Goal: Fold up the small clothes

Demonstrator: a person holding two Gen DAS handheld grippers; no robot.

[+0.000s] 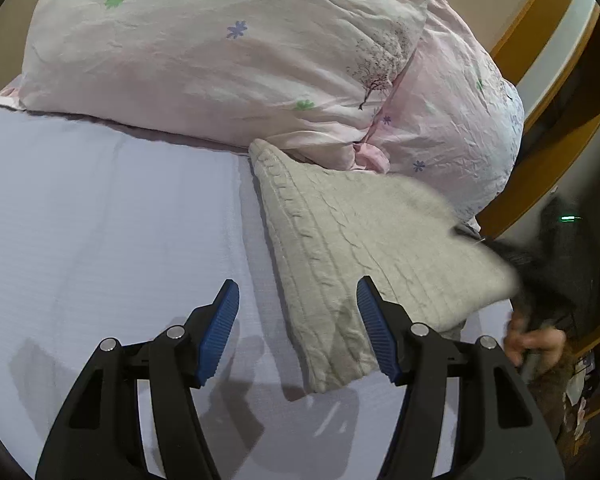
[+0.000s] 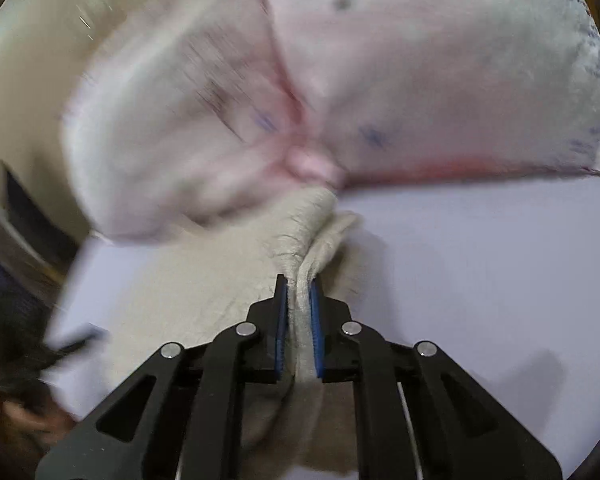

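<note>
A beige cable-knit garment (image 1: pixel 348 248) lies on the pale lilac bed sheet (image 1: pixel 100 220), its far corner against the pillows. My left gripper (image 1: pixel 298 296) is open and empty, hovering over the garment's left edge, one finger on each side of that edge. My right gripper (image 2: pixel 298 292) is shut on a bunched fold of the same knit garment (image 2: pixel 204 280), which spreads out to the left below the jaws. The right wrist view is blurred by motion. The right side of the garment in the left wrist view is also blurred.
Two pink flower-print pillows (image 1: pixel 220 52) lie at the head of the bed, also in the right wrist view (image 2: pixel 420 80). A wooden bed frame (image 1: pixel 540 32) and a dark shelf area are at the right. A hand (image 1: pixel 532 344) shows at the right edge.
</note>
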